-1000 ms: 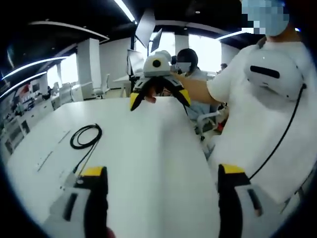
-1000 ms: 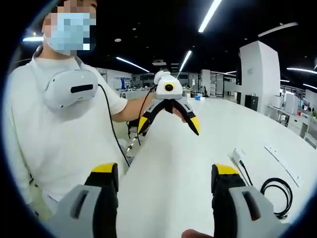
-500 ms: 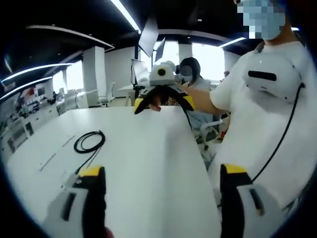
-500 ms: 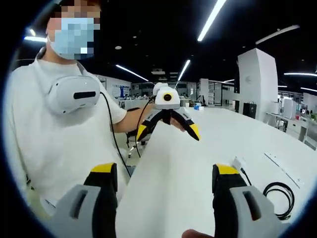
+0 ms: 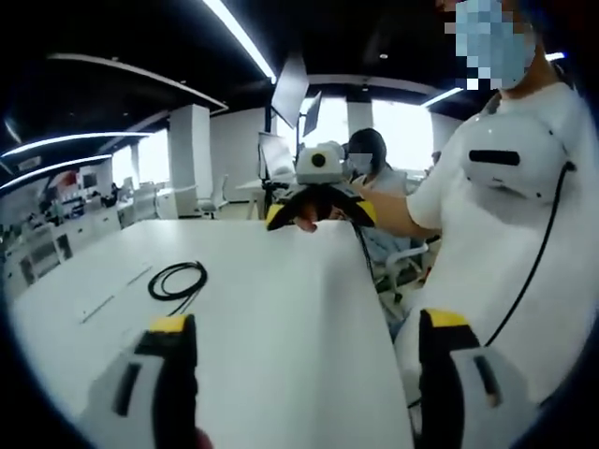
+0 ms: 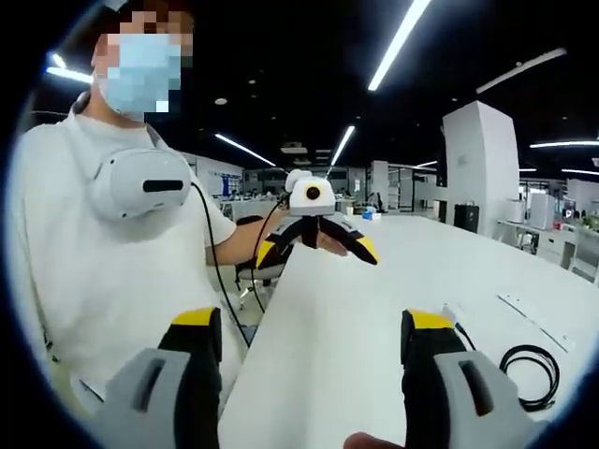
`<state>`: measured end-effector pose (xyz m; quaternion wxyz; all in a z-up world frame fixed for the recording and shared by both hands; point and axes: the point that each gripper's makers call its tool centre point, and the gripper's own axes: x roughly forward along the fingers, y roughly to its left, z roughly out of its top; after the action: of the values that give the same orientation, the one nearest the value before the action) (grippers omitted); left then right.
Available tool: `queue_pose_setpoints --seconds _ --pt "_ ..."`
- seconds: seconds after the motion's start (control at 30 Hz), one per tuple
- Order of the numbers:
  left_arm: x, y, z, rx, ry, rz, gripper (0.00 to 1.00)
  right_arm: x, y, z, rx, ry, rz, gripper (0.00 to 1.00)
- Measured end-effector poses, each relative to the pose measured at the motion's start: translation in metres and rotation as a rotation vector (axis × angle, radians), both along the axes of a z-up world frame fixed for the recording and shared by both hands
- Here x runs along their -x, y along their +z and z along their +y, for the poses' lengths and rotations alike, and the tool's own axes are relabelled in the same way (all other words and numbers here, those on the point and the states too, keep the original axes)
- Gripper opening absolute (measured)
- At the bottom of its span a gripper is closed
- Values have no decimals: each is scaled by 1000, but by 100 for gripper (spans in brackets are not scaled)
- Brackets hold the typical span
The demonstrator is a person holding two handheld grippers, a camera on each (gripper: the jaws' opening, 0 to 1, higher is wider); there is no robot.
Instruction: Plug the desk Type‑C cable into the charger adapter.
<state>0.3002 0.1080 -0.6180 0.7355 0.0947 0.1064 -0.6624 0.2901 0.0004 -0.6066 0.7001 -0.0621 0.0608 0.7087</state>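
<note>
both tongs gape wide and hold nothing: left tongs point(image 5: 309, 374), right tongs point(image 6: 314, 369). the coiled black cable point(image 5: 178, 279) lies on the white tabletop point(image 5: 281, 309), away from the edge beside the person point(image 6: 103, 243).

A white table point(image 5: 281, 309) carries everything. In the left gripper view a coiled black cable point(image 5: 178, 279) lies flat on it toward the left, its tail trailing toward the near edge. In the right gripper view the same coil sits at the lower right, with a small white adapter point(image 6: 453, 312) just beside the cable's straight end.
</note>
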Motion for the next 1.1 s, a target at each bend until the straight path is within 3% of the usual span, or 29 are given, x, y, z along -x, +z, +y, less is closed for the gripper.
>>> queue_pose_setpoints --seconds 0.53,1.1 --pt "20 -7 6 18 21 7 100 25 1 11 -19 14 -17 82" --pt "32 1 4 30 -10 -6 100 37 3 12 -15 23 -36 85"
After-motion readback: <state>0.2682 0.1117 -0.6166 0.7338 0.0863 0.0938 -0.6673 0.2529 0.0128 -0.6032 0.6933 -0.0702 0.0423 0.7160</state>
